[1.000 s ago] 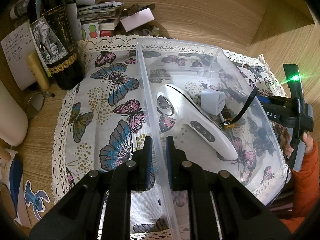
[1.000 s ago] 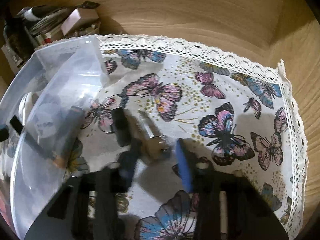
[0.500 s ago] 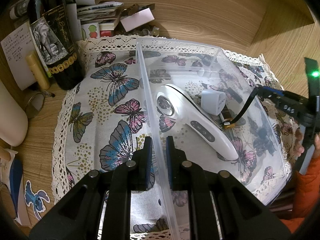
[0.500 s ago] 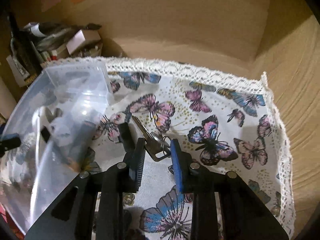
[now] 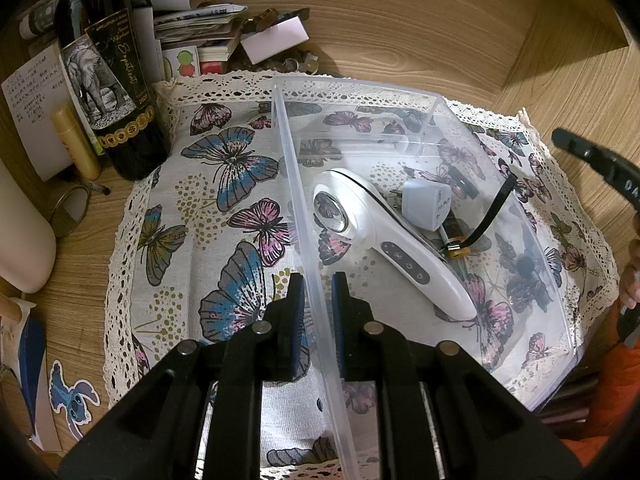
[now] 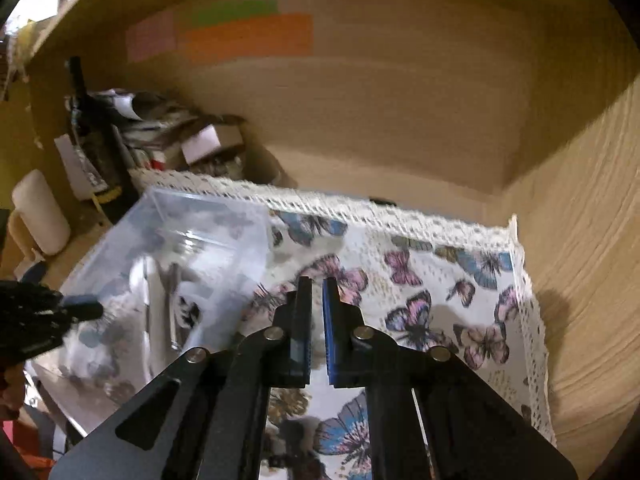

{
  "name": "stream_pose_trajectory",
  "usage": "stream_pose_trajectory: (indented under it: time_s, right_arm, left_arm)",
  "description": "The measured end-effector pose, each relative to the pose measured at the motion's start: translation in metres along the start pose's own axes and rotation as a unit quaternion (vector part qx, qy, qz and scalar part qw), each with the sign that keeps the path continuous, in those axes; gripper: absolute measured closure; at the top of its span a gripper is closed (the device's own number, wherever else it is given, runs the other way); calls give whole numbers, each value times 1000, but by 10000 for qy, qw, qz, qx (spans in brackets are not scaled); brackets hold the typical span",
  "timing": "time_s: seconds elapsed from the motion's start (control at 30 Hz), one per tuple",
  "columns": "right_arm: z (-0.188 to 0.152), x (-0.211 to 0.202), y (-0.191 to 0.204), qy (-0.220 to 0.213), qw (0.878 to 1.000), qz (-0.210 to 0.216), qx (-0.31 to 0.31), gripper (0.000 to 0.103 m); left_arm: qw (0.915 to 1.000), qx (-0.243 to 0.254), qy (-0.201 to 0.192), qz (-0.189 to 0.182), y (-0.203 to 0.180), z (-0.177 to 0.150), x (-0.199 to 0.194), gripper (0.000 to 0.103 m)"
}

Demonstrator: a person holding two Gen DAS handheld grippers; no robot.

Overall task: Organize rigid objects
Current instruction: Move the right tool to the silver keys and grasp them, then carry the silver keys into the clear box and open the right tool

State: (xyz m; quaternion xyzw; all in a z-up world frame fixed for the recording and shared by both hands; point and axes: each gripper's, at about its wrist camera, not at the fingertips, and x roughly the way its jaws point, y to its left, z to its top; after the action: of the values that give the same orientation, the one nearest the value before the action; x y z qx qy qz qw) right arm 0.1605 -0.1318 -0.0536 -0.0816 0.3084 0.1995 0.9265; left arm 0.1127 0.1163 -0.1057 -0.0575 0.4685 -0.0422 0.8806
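Observation:
My left gripper [image 5: 318,280] is shut on the near left wall of a clear plastic box [image 5: 296,184] on the butterfly cloth [image 5: 224,208]. Inside the box lie a white handheld device [image 5: 384,236], a white plug adapter [image 5: 426,208] and a small cylinder with a black strap [image 5: 456,250]. My right gripper [image 6: 317,280] hangs above the cloth [image 6: 440,272], to the right of the box [image 6: 224,216]. It is shut, and nothing shows between its pads. One of its black fingers [image 5: 580,152] pokes in at the right edge of the left wrist view.
A dark wine bottle [image 5: 108,80], stacked papers [image 5: 200,28] and a white cylinder [image 5: 20,236] crowd the back left corner. Wooden walls close in behind and to the right. An orange sleeve [image 5: 612,400] shows at the right.
The right gripper has risen and tipped upward off the cloth, and its jaws have closed. The key seen between them earlier is no longer in view. The left gripper has not moved.

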Motion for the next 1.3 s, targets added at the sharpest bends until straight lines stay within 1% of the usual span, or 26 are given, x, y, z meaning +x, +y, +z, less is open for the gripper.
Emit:
stream_pose_trajectory:
  time_s: [0.07, 0.13, 0.23, 0.27, 0.3, 0.33, 0.37, 0.4, 0.53, 0.63, 0.73, 0.87, 1.0, 1.13, 1.3]
  right_arm:
    - [3, -2, 3, -71, 9999, -9, -86, 98]
    - [3, 0, 3, -43, 9999, 26, -94, 98]
    - [-4, 17, -1, 319, 9995, 25, -34, 96]
    - [-6, 21, -1, 398, 9992, 24, -24, 91]
    - [-11, 29, -2, 542, 9985, 24, -7, 82]
    - [-16, 37, -3, 702, 9975, 9, 7, 76]
    - [-21, 43, -4, 807, 9967, 31, 54, 67]
    - [-24, 47, -5, 878, 9961, 81, 85, 63]
    - [-41, 69, -2, 1383, 9893, 445, 118, 63]
    - [-51, 81, 5, 1627, 9848, 599, 62, 63]
    - [-55, 93, 9, 1796, 9817, 625, 42, 63]
    - [-53, 100, 14, 1709, 9840, 493, -32, 64]
    - [-53, 102, 17, 1596, 9865, 316, -186, 77]
    - [-52, 101, 17, 1532, 9877, 238, -184, 77]
    - [-49, 77, 7, 1267, 9918, 53, -141, 77]
  left_arm:
    - [10000, 1, 2, 0, 0, 0, 0, 91]
    - [10000, 4, 1, 3, 0, 0, 0, 91]
    - [10000, 1, 1, 3, -1, 0, 0, 91]
    - [10000, 2, 1, 5, -1, 0, 0, 91]
    - [10000, 1, 0, 5, 0, 0, 0, 91]
    - [10000, -3, 2, 7, 0, 0, 0, 91]
    - [10000, -2, 2, 8, 0, 0, 0, 91]
    - [10000, 0, 3, 8, 0, 0, 0, 91]
    - [10000, -3, 4, 8, -1, 0, 0, 91]
    - [10000, -1, 3, 6, -1, 0, 0, 91]
    - [10000, 2, 4, 9, 0, 0, 0, 91]
    - [10000, 5, 5, 7, 1, 0, 0, 91]
    - [10000, 4, 1, 6, -1, 0, 0, 91]
    - [10000, 7, 4, 7, -1, 0, 0, 91]
    - [10000, 1, -2, 11, -1, 1, 0, 91]
